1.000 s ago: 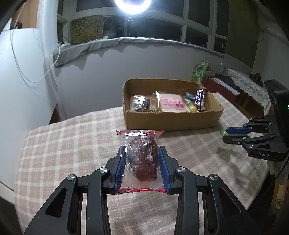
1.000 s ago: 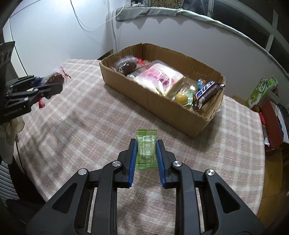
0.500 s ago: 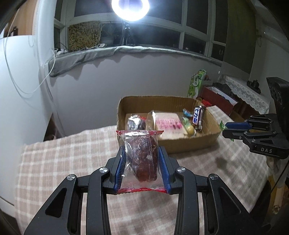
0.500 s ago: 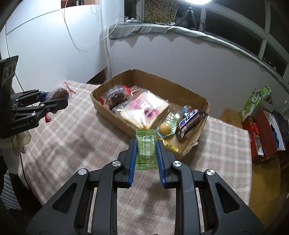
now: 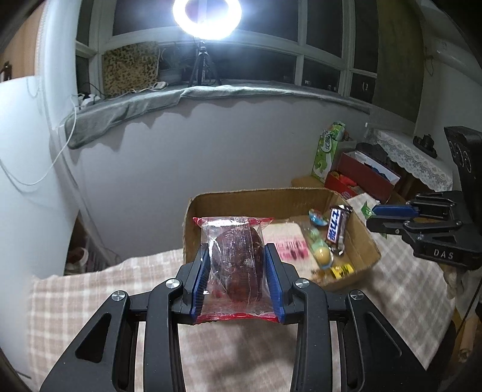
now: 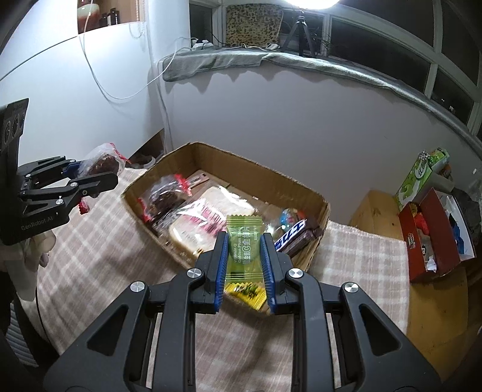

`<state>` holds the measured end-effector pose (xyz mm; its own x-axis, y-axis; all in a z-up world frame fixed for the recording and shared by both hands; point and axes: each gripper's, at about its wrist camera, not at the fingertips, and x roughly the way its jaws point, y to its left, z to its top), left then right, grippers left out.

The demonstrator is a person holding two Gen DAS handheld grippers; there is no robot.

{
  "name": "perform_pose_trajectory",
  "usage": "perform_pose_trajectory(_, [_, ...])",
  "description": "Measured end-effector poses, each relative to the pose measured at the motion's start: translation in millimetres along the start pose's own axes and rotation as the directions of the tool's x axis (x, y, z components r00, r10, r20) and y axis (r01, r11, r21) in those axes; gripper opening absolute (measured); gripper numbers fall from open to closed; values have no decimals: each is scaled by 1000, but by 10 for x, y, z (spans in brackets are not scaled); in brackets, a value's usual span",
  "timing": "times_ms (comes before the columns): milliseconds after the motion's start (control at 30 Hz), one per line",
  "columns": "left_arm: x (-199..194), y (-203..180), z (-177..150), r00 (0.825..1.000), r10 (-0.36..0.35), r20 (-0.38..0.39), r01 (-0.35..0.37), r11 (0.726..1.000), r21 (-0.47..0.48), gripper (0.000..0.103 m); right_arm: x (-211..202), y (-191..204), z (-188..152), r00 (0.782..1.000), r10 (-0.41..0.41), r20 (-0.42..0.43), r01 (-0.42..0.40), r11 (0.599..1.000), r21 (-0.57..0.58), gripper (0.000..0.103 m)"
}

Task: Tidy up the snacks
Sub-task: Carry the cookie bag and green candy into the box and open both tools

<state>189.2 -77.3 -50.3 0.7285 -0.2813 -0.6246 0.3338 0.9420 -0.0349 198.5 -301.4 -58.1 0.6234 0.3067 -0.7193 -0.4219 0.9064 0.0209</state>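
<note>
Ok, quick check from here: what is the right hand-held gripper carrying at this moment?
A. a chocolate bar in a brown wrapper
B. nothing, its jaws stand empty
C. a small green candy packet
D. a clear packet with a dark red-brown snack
C: the right hand-held gripper is shut on the green candy packet, held up in front of the cardboard box; the clear packet with the dark snack sits in the left hand-held gripper.

The tablecloth (image 6: 90, 241) was checked in beige and white, and the box (image 6: 262, 175) was plain brown cardboard. A dark red-brown cake (image 5: 238, 259) sat in a clear wrapper with red ends, the candy (image 6: 243, 244) was light green with white lettering, and the bar (image 6: 290, 238) was dark brown with a white and blue label. The pads (image 6: 221, 268) were blue on black grippers, and the cushion (image 6: 253, 25) on the sill was leopard-spotted.
</note>
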Motion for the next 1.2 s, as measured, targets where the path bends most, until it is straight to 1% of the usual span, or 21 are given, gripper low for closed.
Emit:
perform_pose_trajectory(200, [250,11,87,1000,2,-24,-2,1000,6,34,192,-61,70,1000,-6,-14,6,1000,-7,22])
perform_pose_trajectory(467, [491,64,114,999,-5,-52,4,1000,-19,34,487,-133,132,999,3,-47,-3,1000,1,22])
perform_pose_trajectory(667, [591,116,84,998,-9,-64,7,999,-41,34,634,-155,120,997,20,-68,-19,1000,17,22])
perform_pose_trajectory(867, [635,96,79,997,-10,-72,7,999,-34,34,690,-170,119,997,21,-76,-20,1000,21,22])
perform_pose_trajectory(1067, [638,110,115,998,2,-70,-4,999,-34,37,738,-159,110,995,26,-97,-25,1000,18,24])
perform_pose_trajectory(1133, [634,117,122,998,6,-68,-9,999,-37,54,744,-151,103,995,23,-100,-22,1000,12,33])
perform_pose_trajectory(1167, [627,118,124,998,13,-65,-15,999,-37,56,740,-151,99,995,20,-97,-19,1000,12,48])
perform_pose_trajectory(1200, [625,118,123,998,12,-64,-14,999,-37,56,736,-148,99,995,18,-93,-17,1000,12,59])
